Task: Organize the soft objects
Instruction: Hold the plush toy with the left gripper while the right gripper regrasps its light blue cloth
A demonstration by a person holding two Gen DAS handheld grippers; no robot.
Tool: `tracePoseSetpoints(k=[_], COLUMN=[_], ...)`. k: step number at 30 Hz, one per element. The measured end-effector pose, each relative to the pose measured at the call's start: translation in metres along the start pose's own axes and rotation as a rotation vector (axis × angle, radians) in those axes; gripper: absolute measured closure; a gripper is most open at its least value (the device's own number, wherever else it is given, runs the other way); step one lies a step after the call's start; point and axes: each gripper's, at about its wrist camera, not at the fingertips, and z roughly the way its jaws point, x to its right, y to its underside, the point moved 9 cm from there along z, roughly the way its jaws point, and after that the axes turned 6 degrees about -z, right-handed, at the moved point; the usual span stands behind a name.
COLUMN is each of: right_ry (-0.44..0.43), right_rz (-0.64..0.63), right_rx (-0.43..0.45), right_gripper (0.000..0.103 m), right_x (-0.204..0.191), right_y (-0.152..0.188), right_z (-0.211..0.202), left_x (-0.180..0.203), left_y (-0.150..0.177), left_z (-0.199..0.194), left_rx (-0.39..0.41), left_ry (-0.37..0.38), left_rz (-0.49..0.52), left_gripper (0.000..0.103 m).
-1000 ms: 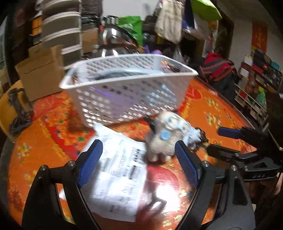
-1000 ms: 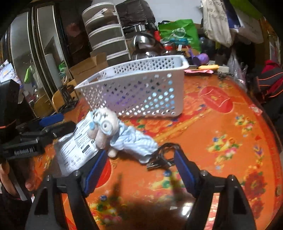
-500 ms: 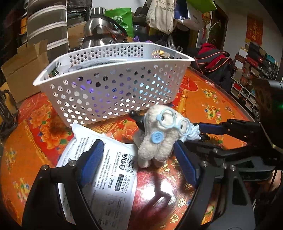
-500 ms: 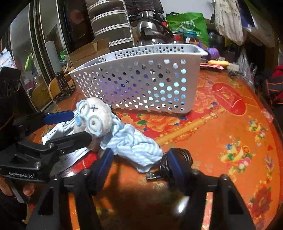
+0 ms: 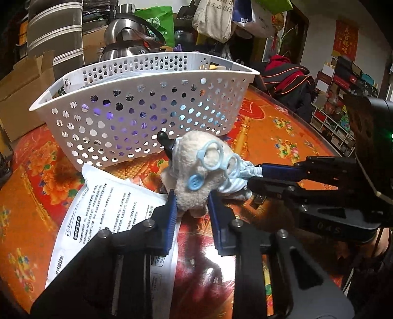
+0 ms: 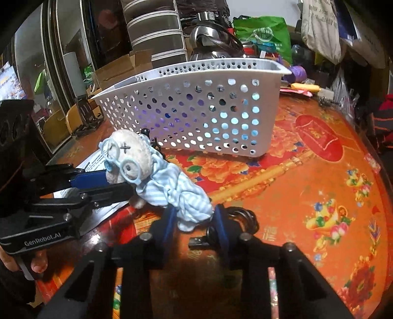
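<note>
On black left gripper (image 6: 122,182): "GenRobot.AI"; both it and right gripper (image 6: 194,216) were closing, clamped on beige bespectacled plush doll (image 6: 132,157).

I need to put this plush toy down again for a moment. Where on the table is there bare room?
Free: the orange tablecloth right of the plush toy, in front of and beside the white basket. Crowded: the printed packet on the toy's other side, the black cable by the right gripper, and the left gripper.

Cluttered home: floral tablecloth (image 6: 307,176), steel kettle (image 5: 127,36), hanging bags (image 5: 213,19).
</note>
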Motion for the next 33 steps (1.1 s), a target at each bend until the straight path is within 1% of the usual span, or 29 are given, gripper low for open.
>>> tracePoseSetpoints(k=[2, 3, 4, 10, 15, 20, 23, 24, 26, 28, 30, 33], right_ry=[0.022, 0.029, 0.038, 0.018, -0.018, -0.097, -0.083, -0.097, -0.100, -0.085, -0.088, -0.106], right_rz=[-0.018, -0.025, -0.031, -0.039, 0.011, 0.111, 0.135, 0.146, 0.139, 0.122, 0.127, 0.136], right_rx=[0.010, 0.014, 0.017, 0.013, 0.028, 0.027, 0.023, 0.031, 0.035, 0.024, 0.017, 0.016], right_gripper=[0.083, 0.103, 0.103, 0.103, 0.103, 0.103, 0.103, 0.102, 0.094, 0.073, 0.064, 0.063], right_x=[-0.001, -0.002, -0.002, -0.005, -0.002, 0.001, 0.002, 0.001, -0.002, -0.004, -0.006, -0.008], right_y=[-0.001, -0.001, -0.001, 0.000, 0.001, 0.004, 0.005, 0.005, 0.005, 0.008, 0.011, 0.011], right_z=[-0.002, -0.003, -0.004, -0.006, -0.011, -0.016, -0.018, -0.021, -0.024, -0.024, -0.023, -0.021], left_x=[0.000, -0.001, -0.001, -0.002, -0.002, -0.001, -0.003, -0.006, -0.009, -0.011, -0.013, -0.016], left_y=[0.001, 0.002, 0.002, 0.008, 0.016, 0.035, 0.048, 0.052, 0.057, 0.060, 0.061, 0.064], left_z=[-0.003, -0.004, -0.006, -0.009, -0.022, -0.020, -0.015, -0.013, -0.011, -0.012, -0.013, -0.012], left_rx=[0.001, -0.001, 0.001, -0.004, 0.012, -0.024, -0.065, -0.079, -0.092, -0.096, -0.095, -0.102], left_ry=[0.007, 0.020, 0.020, 0.025, 0.041, 0.041, 0.051, 0.051, 0.060, 0.069, 0.071, 0.074], left_rz=[-0.003, -0.007, -0.008, -0.007, -0.024, -0.030, -0.056, -0.069, -0.088, -0.101, -0.103, -0.109], left_gripper=[0.082, 0.082, 0.082, 0.083, 0.084, 0.084, 0.085, 0.085, 0.086, 0.086, 0.086, 0.086])
